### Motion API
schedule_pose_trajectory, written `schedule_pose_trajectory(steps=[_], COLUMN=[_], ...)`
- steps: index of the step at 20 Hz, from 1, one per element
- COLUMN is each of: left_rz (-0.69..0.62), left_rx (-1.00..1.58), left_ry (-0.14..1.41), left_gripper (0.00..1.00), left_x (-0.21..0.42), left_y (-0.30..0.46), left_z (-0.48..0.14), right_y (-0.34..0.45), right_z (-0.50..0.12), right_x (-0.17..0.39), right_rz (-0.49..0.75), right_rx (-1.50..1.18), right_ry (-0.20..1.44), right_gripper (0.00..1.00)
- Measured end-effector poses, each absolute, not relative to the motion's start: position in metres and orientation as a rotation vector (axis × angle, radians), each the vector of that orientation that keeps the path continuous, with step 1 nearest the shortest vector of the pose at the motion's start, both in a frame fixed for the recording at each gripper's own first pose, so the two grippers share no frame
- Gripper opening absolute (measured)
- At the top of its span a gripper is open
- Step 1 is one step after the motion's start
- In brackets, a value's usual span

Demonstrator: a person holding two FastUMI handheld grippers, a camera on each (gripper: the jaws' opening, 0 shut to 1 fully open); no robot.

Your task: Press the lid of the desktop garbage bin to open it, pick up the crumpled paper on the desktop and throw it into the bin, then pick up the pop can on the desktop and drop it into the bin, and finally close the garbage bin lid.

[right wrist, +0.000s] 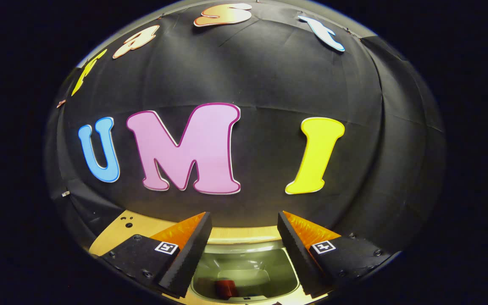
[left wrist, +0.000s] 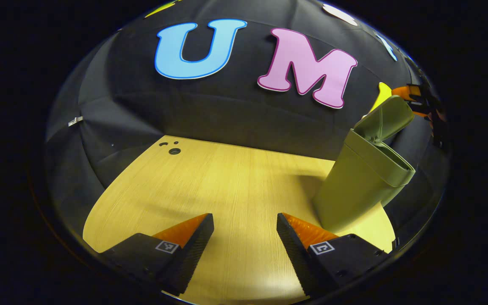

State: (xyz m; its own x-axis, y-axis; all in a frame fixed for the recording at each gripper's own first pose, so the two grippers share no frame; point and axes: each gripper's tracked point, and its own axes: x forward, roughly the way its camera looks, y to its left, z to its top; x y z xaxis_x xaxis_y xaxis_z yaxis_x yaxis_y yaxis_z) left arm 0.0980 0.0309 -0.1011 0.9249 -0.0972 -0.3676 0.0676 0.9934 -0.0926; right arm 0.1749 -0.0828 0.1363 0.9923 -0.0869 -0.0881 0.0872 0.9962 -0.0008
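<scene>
- Over the wooden worktop (left wrist: 235, 182), the left gripper (left wrist: 245, 231) is holding its two fingers wide apart, gripping nothing and touching nothing; bare wood is showing in the gap between them.
- Directly above the open mouth of the garbage bin (right wrist: 244, 271), the right gripper (right wrist: 244, 237) is hovering with its fingers equally wide apart and nothing between them.
- Down inside the bin, seen in the right gripper view, a red object (right wrist: 226, 288) is lying at the bottom; it is too dark and small to say for certain that it is the pop can, and I cannot make out the crumpled paper.
- In the left gripper view the olive-green garbage bin (left wrist: 358, 186) is standing toward the worktop's right edge, just beyond the left gripper's right-hand finger, with its lid (left wrist: 386, 118) tilting up and open.
- Small square black-and-white markers (left wrist: 167, 246) are sitting on the gripper fingers; no legible brand or label text is showing on the bin.
- Near the worktop's far left corner, a few small holes (left wrist: 172, 148) are showing in the wood.
- Behind the raised lid, part of another gripper (left wrist: 417, 99) is peeking out at the frame's edge.
</scene>
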Motion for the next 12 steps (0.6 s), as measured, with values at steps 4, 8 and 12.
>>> schedule_pose_trajectory(steps=[4, 8, 12], left_rz=[-0.123, -0.134, -0.117], left_rx=[-0.061, -0.064, -0.069], left_ry=[0.387, 0.402, 0.415], left_gripper=[0.96, 0.96, 0.96], left_x=[0.102, 0.096, 0.091], left_y=[0.014, 0.005, -0.002], left_z=[-0.103, -0.109, -0.117], right_y=[-0.083, -0.081, -0.077], right_z=[0.091, 0.049, 0.016], right_x=[0.152, 0.140, 0.132], right_rz=[-0.081, -0.081, -0.070], right_rx=[0.008, 0.027, 0.035], right_ry=[0.149, 0.215, 0.264], right_gripper=[0.98, 0.98, 1.00])
